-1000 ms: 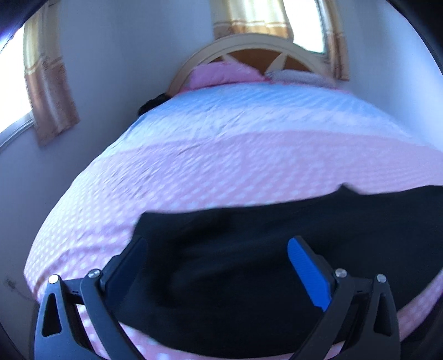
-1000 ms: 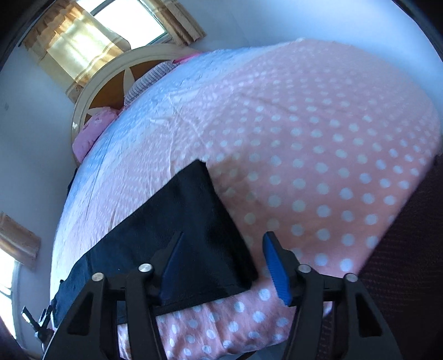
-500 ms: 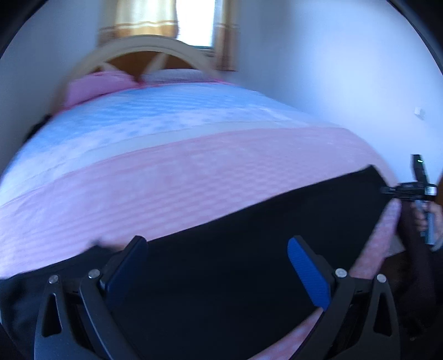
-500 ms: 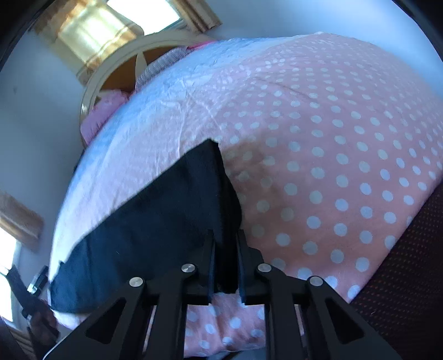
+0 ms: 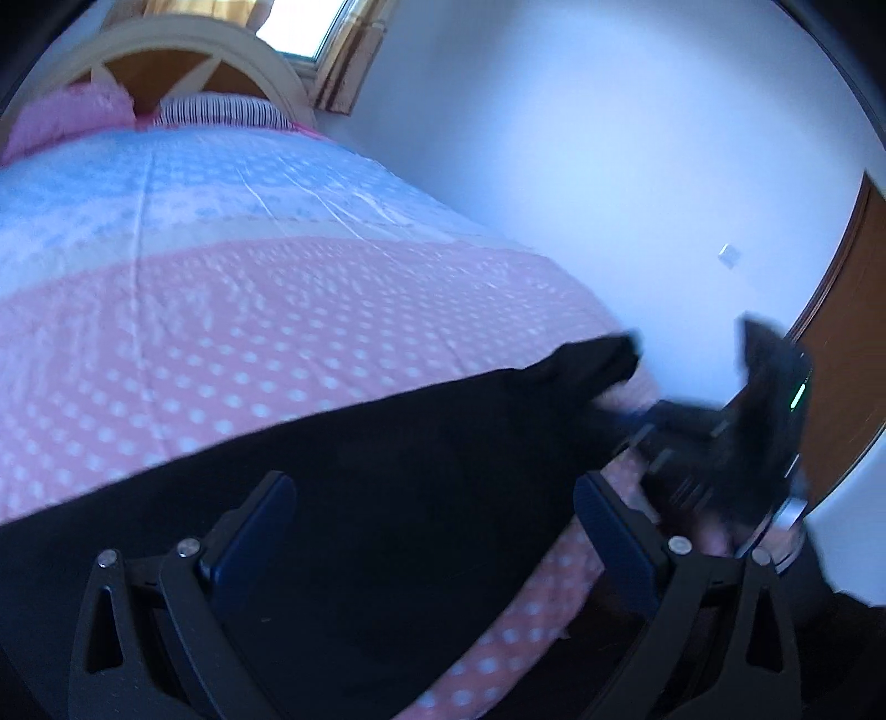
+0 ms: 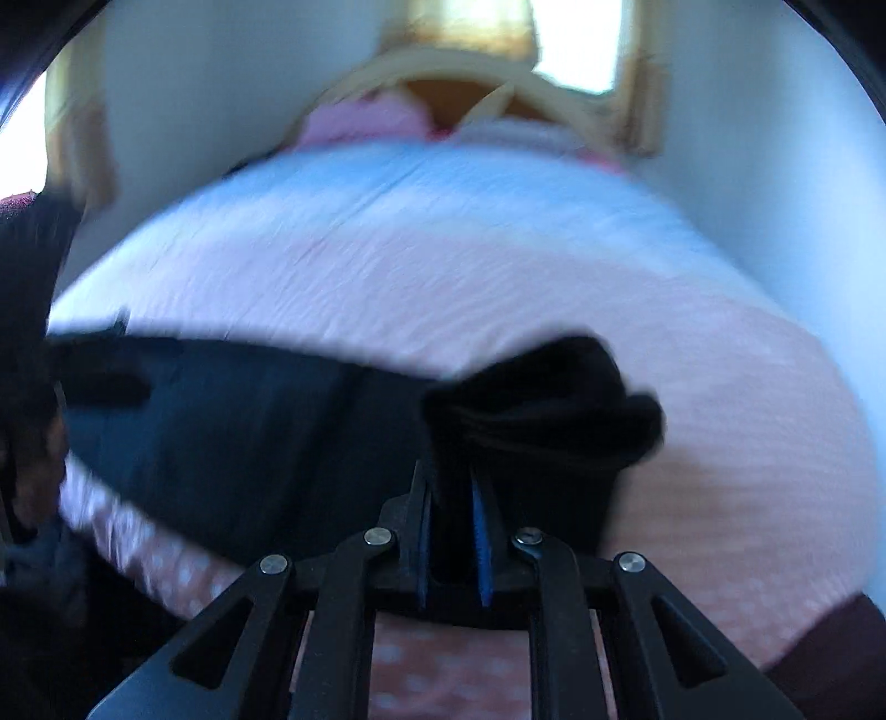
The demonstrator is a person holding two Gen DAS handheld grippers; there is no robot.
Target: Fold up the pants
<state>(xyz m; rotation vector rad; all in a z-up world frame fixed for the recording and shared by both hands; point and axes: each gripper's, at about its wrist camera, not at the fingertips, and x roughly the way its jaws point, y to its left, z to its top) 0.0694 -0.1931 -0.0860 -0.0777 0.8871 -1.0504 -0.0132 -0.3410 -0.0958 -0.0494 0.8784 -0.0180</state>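
On the near edge of the bed (image 5: 288,310), in the left wrist view, one pair of black pants (image 5: 398,443) lies stretched along the pink, white-dotted cover, running from the lower left up to a bunched end at the right, close to the bed's side edge. Beyond the pants the cover is bare all the way to the blue band and the two pillows (image 5: 72,111) at the curved headboard (image 5: 183,50); a plain wall stands just past the right side of the bed, with a wooden door (image 5: 853,332) further right. The left hand-held gripper (image 5: 432,531) has its jaws spread wide, both blue pads over the dark cloth and nothing caught between them. The right hand-held gripper (image 5: 714,437) shows as a blurred dark shape at the pants' bunched end, off the bed's side edge.

In the right wrist view, much blurred, the same pants (image 6: 249,437) lie across the near part of the bed (image 6: 443,266), with bare cover behind them up to the headboard (image 6: 498,72). The right hand-held gripper (image 6: 454,498) has its jaws drawn nearly together on a gathered fold of the pants, which rises crumpled just above the fingertips. At the far left edge a dark blurred shape meets the other end of the cloth; I cannot tell what it is.
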